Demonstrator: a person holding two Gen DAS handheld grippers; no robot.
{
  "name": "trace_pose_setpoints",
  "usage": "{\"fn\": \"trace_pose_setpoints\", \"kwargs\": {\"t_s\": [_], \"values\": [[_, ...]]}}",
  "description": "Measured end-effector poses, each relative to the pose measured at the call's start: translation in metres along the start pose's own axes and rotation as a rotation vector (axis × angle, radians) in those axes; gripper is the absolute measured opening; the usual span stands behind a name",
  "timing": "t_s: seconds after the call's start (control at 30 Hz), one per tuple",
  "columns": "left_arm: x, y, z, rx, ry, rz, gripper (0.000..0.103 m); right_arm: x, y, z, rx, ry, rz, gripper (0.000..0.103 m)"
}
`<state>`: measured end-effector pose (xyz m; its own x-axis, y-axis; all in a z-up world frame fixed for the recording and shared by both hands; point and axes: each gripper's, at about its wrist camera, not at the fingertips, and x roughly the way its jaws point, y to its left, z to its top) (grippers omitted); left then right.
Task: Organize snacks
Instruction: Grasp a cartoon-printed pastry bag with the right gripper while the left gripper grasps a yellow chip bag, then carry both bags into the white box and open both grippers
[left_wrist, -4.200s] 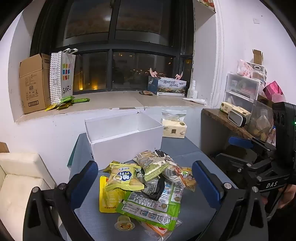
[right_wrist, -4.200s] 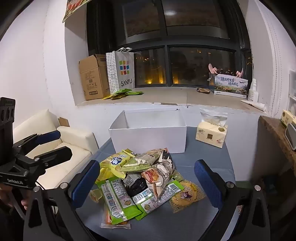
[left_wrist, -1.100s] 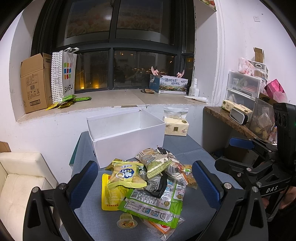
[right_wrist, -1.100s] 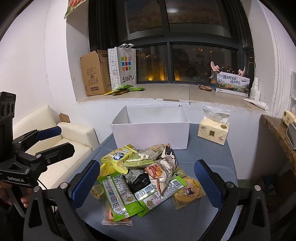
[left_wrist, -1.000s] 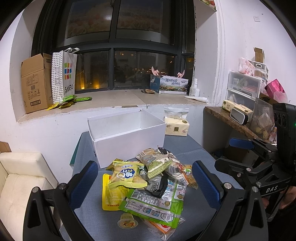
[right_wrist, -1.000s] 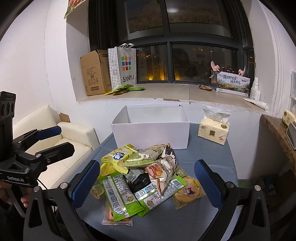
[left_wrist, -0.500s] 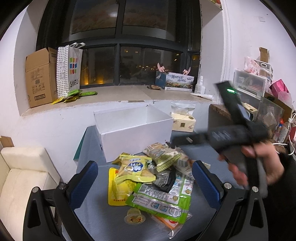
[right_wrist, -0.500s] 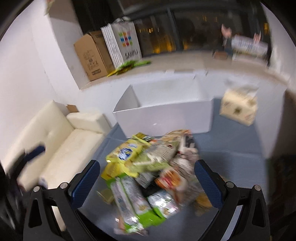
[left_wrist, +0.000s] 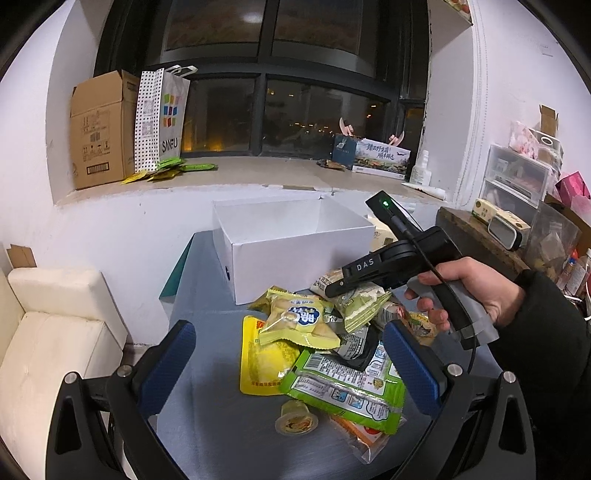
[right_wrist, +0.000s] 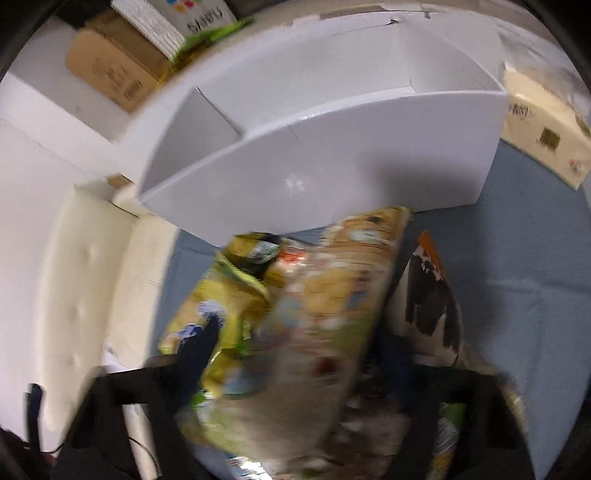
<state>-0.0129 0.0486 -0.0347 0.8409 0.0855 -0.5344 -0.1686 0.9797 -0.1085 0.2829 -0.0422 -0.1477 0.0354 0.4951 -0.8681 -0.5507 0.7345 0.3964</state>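
On the blue tabletop (left_wrist: 207, 332), the snack pile (left_wrist: 325, 343) lies before the white box (left_wrist: 295, 251). Left gripper (left_wrist: 288, 365) hangs spread wide above it. Right gripper (right_wrist: 295, 354), its jaws just closing, straddles a tan-green packet (right_wrist: 325, 295); grasp unclear through blur.

On the window sill a brown cardboard box (left_wrist: 98, 129) stands beside a dotted SANFU paper bag (left_wrist: 162, 118), green packets (left_wrist: 168, 171) lying at its foot. A cream sofa (left_wrist: 55, 332) sits low on the left. Clear plastic drawers (left_wrist: 515, 179) stand on the right, above a dark wooden shelf (left_wrist: 476, 236).
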Motion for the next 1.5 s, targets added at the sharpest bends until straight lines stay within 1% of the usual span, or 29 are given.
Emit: {"fn": "trace_pose_setpoints", "kwargs": {"t_s": [0.07, 0.13, 0.17, 0.2, 0.27, 0.33, 0.43, 0.57, 0.63, 0.7, 0.73, 0.83, 0.9, 0.93, 0.97, 1.0, 1.03, 1.07, 1.1, 1.13, 1.23, 1.3, 1.4, 1.43, 1.5], "values": [[0.003, 0.000, -0.001, 0.005, 0.005, 0.004, 0.103, 0.005, -0.003, 0.000, 0.003, 0.011, 0.013, 0.054], [0.006, 0.000, -0.001, 0.003, 0.013, 0.004, 0.103, 0.002, -0.004, -0.001, -0.005, 0.010, 0.007, 0.045], [0.009, 0.000, -0.002, 0.001, 0.019, -0.001, 0.103, -0.002, -0.006, -0.003, 0.000, 0.003, 0.016, 0.042], [0.011, 0.000, -0.003, 0.000, 0.021, -0.003, 0.103, -0.009, -0.007, -0.004, 0.003, -0.012, 0.044, 0.037], [0.020, -0.002, -0.004, 0.007, 0.042, -0.011, 0.103, -0.027, -0.009, -0.009, 0.011, -0.041, 0.092, 0.033], [0.029, -0.003, -0.004, 0.022, 0.053, -0.022, 0.103, -0.045, -0.009, -0.016, 0.015, -0.086, 0.135, 0.032], [0.052, -0.006, -0.001, 0.040, 0.094, -0.040, 0.103, -0.074, -0.010, -0.028, 0.016, -0.163, 0.193, 0.032], [0.099, -0.002, 0.004, 0.038, 0.184, -0.089, 0.103, -0.119, -0.011, -0.053, 0.005, -0.289, 0.262, 0.032], [0.129, -0.002, 0.006, 0.048, 0.248, -0.103, 0.103, -0.138, -0.014, -0.068, -0.002, -0.344, 0.268, 0.032], [0.152, -0.003, 0.007, 0.058, 0.291, -0.116, 0.103, -0.157, -0.019, -0.084, 0.002, -0.392, 0.274, 0.032], [0.169, -0.003, 0.007, 0.057, 0.324, -0.120, 0.103, -0.162, -0.022, -0.092, 0.008, -0.411, 0.282, 0.032], [0.197, 0.001, 0.006, 0.027, 0.388, -0.140, 0.102, -0.174, -0.031, -0.112, 0.034, -0.458, 0.293, 0.032], [0.211, 0.006, 0.004, -0.014, 0.409, -0.166, 0.099, -0.181, -0.043, -0.124, 0.049, -0.472, 0.296, 0.032], [0.215, 0.007, 0.003, -0.034, 0.417, -0.184, 0.080, -0.183, -0.047, -0.129, 0.056, -0.476, 0.297, 0.032], [0.217, 0.008, 0.001, -0.043, 0.420, -0.186, 0.071, -0.183, -0.051, -0.133, 0.062, -0.477, 0.300, 0.032], [0.217, 0.009, 0.000, -0.057, 0.413, -0.199, 0.069, -0.183, -0.053, -0.136, 0.069, -0.477, 0.302, 0.032], [0.216, 0.010, -0.001, -0.061, 0.407, -0.214, 0.060, -0.183, -0.056, -0.137, 0.076, -0.476, 0.304, 0.032], [0.212, 0.009, 0.000, -0.059, 0.385, -0.224, 0.059, -0.180, -0.060, -0.139, 0.081, -0.473, 0.306, 0.032], [0.204, 0.008, 0.001, -0.044, 0.344, -0.203, 0.058, -0.178, -0.062, -0.140, 0.087, -0.471, 0.306, 0.032], [0.198, 0.007, 0.001, -0.033, 0.323, -0.191, 0.057, -0.176, -0.064, -0.141, 0.090, -0.470, 0.305, 0.032], [0.169, 0.003, 0.006, -0.001, 0.232, -0.189, 0.054, -0.172, -0.066, -0.143, 0.088, -0.472, 0.296, 0.032], [0.152, -0.001, 0.012, 0.027, 0.174, -0.171, 0.054, -0.169, -0.066, -0.144, 0.085, -0.474, 0.292, 0.032], [0.135, 0.001, 0.028, 0.032, 0.109, -0.169, 0.054, -0.166, -0.064, -0.141, 0.080, -0.486, 0.274, 0.032], [0.130, 0.006, 0.038, 0.033, 0.082, -0.164, 0.054, -0.164, -0.063, -0.138, 0.076, -0.488, 0.271, 0.032], [0.131, 0.008, 0.053, 0.032, 0.056, -0.153, 0.054, -0.164, -0.060, -0.126, 0.061, -0.491, 0.258, 0.032]]}}
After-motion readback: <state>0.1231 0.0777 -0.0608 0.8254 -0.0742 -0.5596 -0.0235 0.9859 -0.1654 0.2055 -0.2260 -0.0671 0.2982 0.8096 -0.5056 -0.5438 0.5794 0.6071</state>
